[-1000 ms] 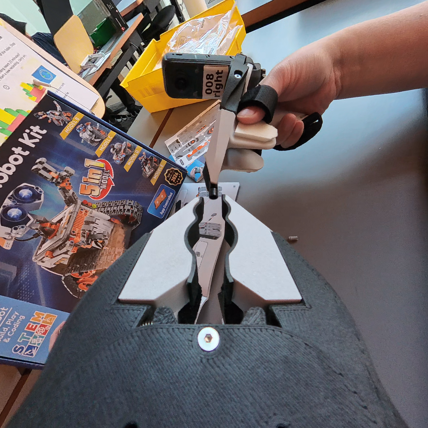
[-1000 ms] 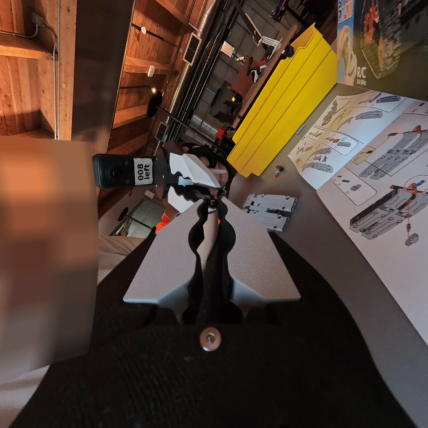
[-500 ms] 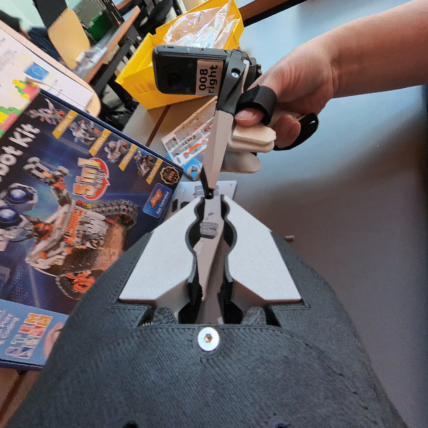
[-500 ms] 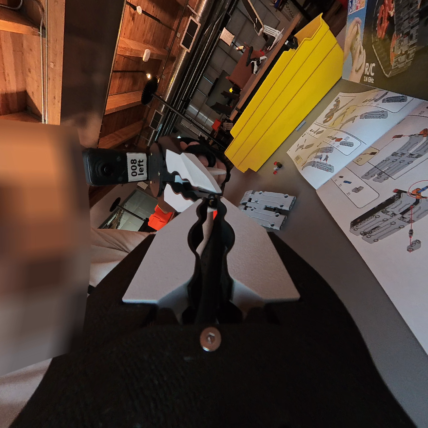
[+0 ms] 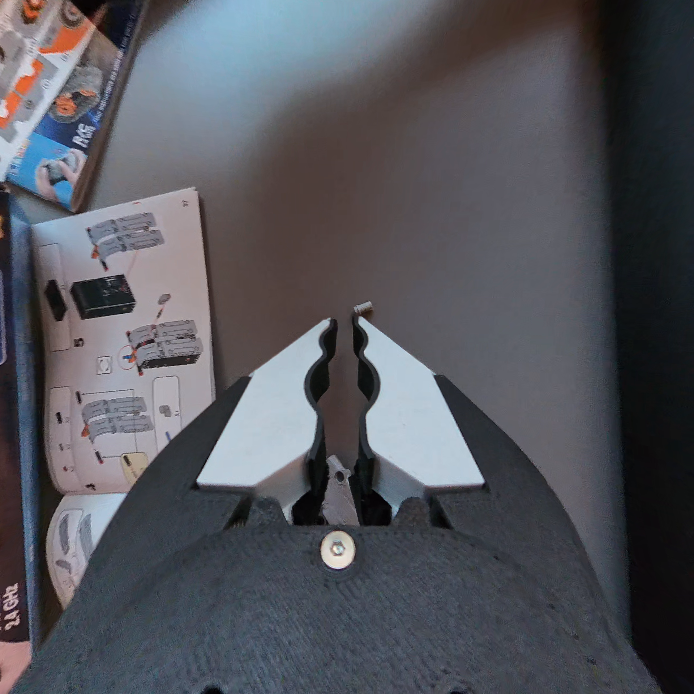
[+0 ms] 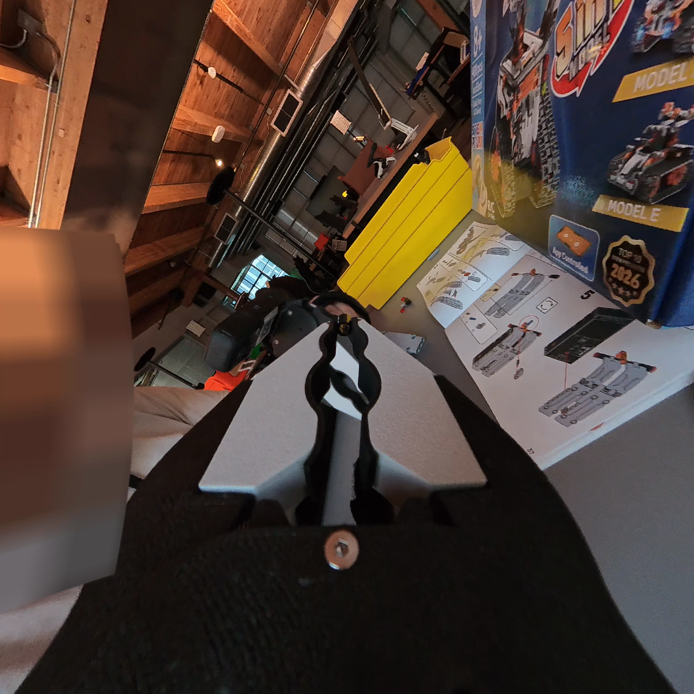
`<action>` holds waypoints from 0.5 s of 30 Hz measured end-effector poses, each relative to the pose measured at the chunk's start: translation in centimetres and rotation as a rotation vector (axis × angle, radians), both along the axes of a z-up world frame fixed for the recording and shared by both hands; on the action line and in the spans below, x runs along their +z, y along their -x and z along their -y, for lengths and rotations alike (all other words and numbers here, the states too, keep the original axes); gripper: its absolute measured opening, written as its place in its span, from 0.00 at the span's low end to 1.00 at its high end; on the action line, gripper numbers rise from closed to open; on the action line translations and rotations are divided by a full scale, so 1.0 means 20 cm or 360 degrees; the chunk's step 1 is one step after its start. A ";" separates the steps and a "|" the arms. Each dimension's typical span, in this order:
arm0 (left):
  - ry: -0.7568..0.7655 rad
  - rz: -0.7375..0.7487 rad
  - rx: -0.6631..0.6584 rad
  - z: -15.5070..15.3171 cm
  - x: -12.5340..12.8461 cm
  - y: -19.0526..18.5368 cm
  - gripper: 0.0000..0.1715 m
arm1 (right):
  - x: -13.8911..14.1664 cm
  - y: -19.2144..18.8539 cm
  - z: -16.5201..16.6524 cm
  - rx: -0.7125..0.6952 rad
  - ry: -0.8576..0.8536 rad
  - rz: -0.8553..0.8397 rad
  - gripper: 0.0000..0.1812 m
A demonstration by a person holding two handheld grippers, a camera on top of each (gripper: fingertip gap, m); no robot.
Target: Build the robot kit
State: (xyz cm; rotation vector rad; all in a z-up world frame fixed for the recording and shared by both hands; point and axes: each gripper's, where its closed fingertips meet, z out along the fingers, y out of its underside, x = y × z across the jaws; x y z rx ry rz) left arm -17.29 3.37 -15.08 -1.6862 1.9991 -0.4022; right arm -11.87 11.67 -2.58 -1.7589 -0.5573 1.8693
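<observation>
Over bare grey table [image 5: 469, 187], left gripper [image 5: 342, 322] gapes empty; right gripper [image 6: 343, 327] pinches a small black piece [image 6: 342, 327].

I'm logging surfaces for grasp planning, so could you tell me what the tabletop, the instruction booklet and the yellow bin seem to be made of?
The tabletop looks like smooth grey laminate or painted board: even colour, soft sheen, no grain. The instruction booklet is printed white paper, its lower page curling. The yellow bin looks like moulded plastic: uniform glossy colour, stepped ridges along its wall.
</observation>
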 end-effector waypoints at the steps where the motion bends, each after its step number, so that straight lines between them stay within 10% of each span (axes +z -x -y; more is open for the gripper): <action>1: 0.0031 -0.0015 -0.0028 0.01 -0.01 0.00 0.04 | 0.01 -0.01 0.00 -0.0001 0.0004 -0.0013 0.04; 15: 0.0144 -0.0049 -0.0190 0.06 -0.06 -0.05 0.02 | 0.01 -0.02 0.02 0.0058 0.0034 -0.0026 0.04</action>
